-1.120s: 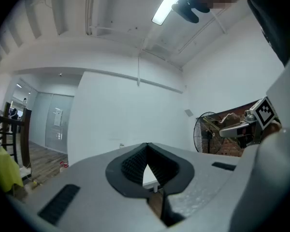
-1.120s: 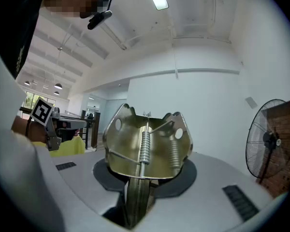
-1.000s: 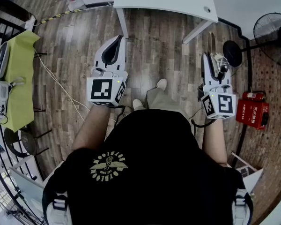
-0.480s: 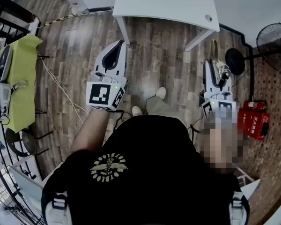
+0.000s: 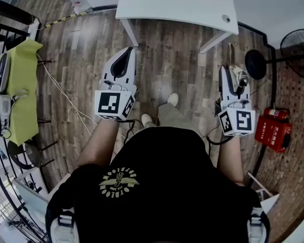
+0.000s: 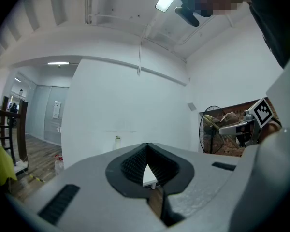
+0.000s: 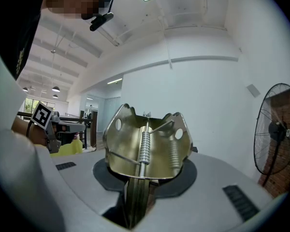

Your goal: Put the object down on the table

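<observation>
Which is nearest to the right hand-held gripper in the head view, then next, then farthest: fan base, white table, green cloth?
1. Fan base, just right of the right hand-held gripper.
2. White table, ahead and left.
3. Green cloth, far left.

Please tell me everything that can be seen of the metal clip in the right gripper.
The metal spring clip is brass-coloured and shiny. Two flared sheet wings, each with a round hole, open away from the gripper; a coil spring and wire run down its middle. Its narrow flat end is pinched between the right gripper's jaws. It is held in the air; nothing else touches it.
</observation>
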The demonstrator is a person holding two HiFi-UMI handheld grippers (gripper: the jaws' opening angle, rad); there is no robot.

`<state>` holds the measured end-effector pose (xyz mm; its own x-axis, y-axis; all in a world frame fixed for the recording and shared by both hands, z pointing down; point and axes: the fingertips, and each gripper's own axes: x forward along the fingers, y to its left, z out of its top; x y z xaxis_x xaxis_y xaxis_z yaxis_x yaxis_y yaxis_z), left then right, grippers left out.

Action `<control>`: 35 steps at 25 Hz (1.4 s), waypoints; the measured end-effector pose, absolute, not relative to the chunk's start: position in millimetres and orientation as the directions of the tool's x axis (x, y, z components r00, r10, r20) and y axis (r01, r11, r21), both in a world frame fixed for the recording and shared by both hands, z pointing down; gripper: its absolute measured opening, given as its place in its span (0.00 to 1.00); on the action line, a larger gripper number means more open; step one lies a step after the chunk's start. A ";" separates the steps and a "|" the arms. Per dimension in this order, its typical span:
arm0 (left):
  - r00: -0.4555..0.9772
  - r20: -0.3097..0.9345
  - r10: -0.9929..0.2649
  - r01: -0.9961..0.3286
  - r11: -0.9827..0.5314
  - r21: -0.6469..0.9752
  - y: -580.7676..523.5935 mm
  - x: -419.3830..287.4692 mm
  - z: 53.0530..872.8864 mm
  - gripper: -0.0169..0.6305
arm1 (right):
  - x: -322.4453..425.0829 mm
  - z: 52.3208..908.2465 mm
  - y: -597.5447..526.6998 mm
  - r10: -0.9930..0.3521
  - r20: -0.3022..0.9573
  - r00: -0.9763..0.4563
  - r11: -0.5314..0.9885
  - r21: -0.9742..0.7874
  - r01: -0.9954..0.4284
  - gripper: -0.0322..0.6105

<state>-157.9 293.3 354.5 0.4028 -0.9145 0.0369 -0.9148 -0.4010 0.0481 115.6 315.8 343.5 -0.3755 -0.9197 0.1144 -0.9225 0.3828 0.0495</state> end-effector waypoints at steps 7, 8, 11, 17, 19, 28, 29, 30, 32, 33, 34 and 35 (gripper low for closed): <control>0.398 0.031 -0.917 -0.917 -0.397 0.052 251.7 -135.8 355.4 0.04 | 140.8 344.5 279.5 -0.919 0.121 -0.376 0.384 0.052 -0.922 0.21; 0.397 0.030 -0.917 -0.917 -0.396 0.050 245.0 -131.8 354.4 0.04 | 145.8 344.0 273.8 -0.919 0.119 -0.375 0.383 0.050 -0.922 0.21; 0.393 0.025 -0.919 -0.919 -0.392 0.040 226.7 -120.2 349.6 0.04 | 159.9 342.1 257.1 -0.920 0.112 -0.376 0.383 0.046 -0.923 0.21; 0.365 0.004 -0.931 -0.931 -0.364 0.034 197.0 -98.7 337.7 0.04 | 183.1 334.7 228.7 -0.908 0.098 -0.406 0.412 0.051 -0.910 0.21; 0.349 -0.006 -0.937 -0.936 -0.349 0.040 190.8 -93.5 332.9 0.04 | 189.1 332.8 222.0 -0.902 0.094 -0.421 0.426 0.052 -0.903 0.21; 0.314 -0.021 -0.949 -0.949 -0.314 0.001 186.3 -87.2 312.4 0.04 | 207.8 328.1 209.1 -0.898 0.081 -0.432 0.435 0.020 -0.900 0.21; 0.313 -0.025 -0.950 -0.950 -0.313 0.001 184.4 -86.7 311.1 0.04 | 210.3 329.5 207.3 -0.899 0.081 -0.430 0.433 0.017 -0.901 0.21; 0.312 -0.027 -0.950 -0.950 -0.312 0.003 183.0 -85.7 311.0 0.04 | 212.8 331.5 206.0 -0.900 0.084 -0.427 0.429 0.013 -0.903 0.21; 0.316 -0.025 -0.948 -0.949 -0.316 0.009 182.5 -83.3 312.9 0.04 | 215.7 334.7 205.5 -0.902 0.091 -0.423 0.425 0.006 -0.905 0.21; 0.320 -0.021 -0.947 -0.947 -0.320 0.010 183.0 -82.7 314.2 0.04 | 215.6 335.5 205.7 -0.902 0.093 -0.421 0.424 0.006 -0.906 0.21; 0.324 -0.017 -0.946 -0.946 -0.324 0.009 183.5 -82.7 315.4 0.04 | 214.8 336.0 205.6 -0.903 0.095 -0.420 0.422 0.007 -0.906 0.21; 0.327 -0.012 -0.945 -0.945 -0.327 0.009 183.7 -83.3 316.7 0.04 | 213.7 336.5 204.8 -0.903 0.096 -0.419 0.421 0.008 -0.907 0.21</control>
<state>-83.3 183.7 316.7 0.3269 -0.9450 -0.0120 -0.9450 -0.3270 0.0086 213.7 204.8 336.5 -0.4186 -0.9030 0.0965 -0.9069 0.4213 0.0084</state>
